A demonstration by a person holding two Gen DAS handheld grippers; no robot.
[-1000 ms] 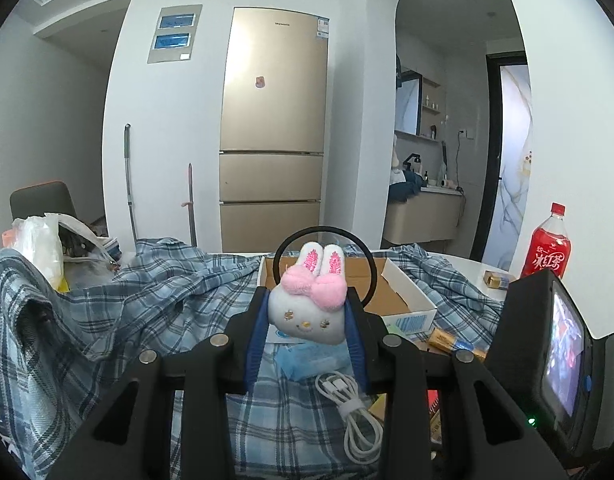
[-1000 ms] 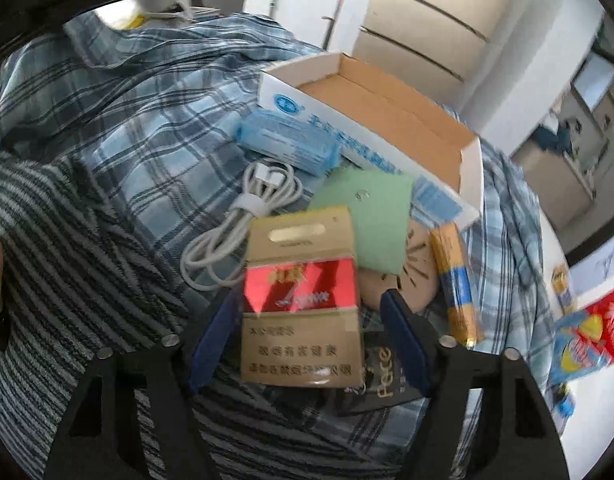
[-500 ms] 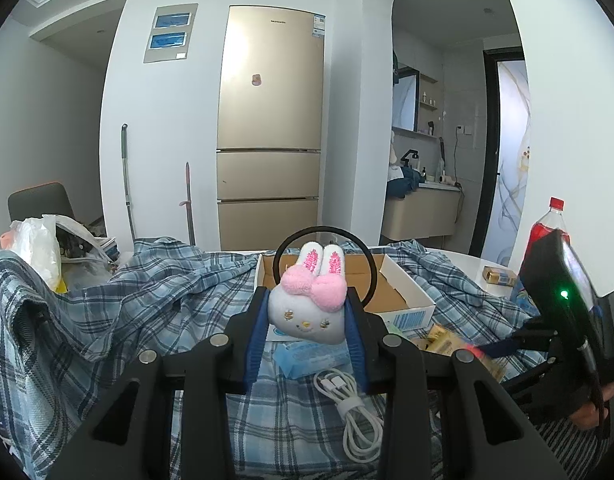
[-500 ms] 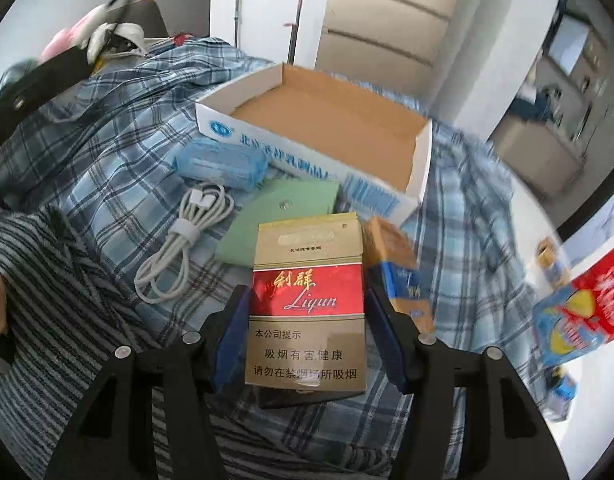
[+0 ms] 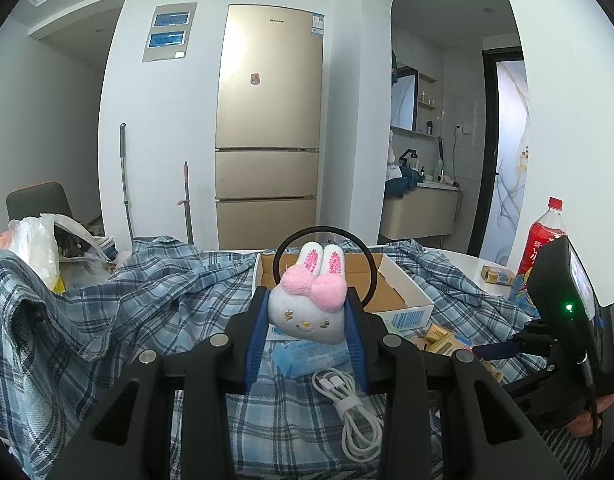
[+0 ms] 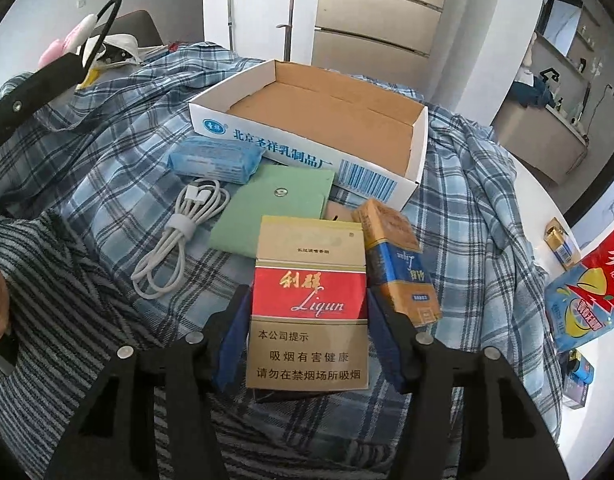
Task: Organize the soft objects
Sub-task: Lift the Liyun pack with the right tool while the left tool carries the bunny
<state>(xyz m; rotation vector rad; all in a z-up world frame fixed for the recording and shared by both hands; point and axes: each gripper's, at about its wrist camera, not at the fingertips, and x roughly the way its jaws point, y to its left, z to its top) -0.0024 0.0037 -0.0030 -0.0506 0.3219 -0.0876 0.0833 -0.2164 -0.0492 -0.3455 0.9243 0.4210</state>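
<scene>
My left gripper (image 5: 307, 322) is shut on a white plush bunny (image 5: 307, 306) with a pink bow and a black hair loop, held above the plaid cloth in front of the open cardboard box (image 5: 405, 300). My right gripper (image 6: 309, 332) is shut on a red and gold cigarette pack (image 6: 309, 302), lifted just short of the box (image 6: 303, 156). The left gripper with the bunny shows at the upper left of the right wrist view (image 6: 63, 46). The right gripper's body shows at the right of the left wrist view (image 5: 563, 320).
On the blue plaid cloth (image 6: 95, 148) lie a blue tissue pack (image 6: 215, 160), a white coiled cable (image 6: 179, 232), a green pouch (image 6: 275, 208) and an orange-blue cigarette pack (image 6: 399, 264). A red soda bottle (image 5: 545, 236) and a drink carton (image 6: 583, 300) stand at the right.
My right gripper has closed on the red cigarette pack and lifted it toward the box. My left gripper holds the bunny almost still.
</scene>
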